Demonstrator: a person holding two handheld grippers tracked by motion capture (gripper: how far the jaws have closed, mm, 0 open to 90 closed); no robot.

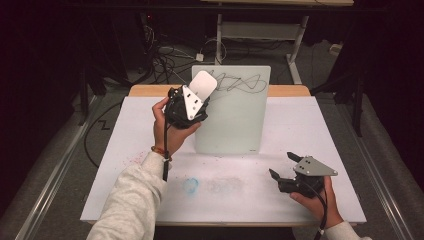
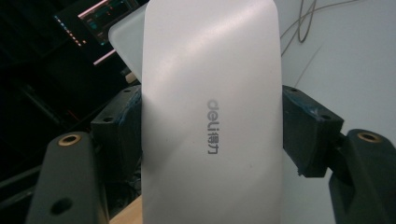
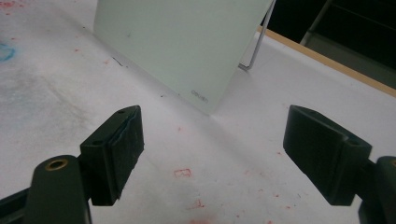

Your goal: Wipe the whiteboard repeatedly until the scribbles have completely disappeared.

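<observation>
Two tools are at work over the desk: the left tool is raised at about ten o'clock, clenched on a white eraser whose tip touches the upper left corner of the upright board, beside the black scribble. The right tool sits low at four o'clock, jaws spread wide and holding nothing.

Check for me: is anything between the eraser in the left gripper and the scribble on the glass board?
Nothing visible. The left gripper holds the white eraser up at the glass board, right beside the dark scribble. The right gripper waits open, low at the table's near right, well clear.
</observation>
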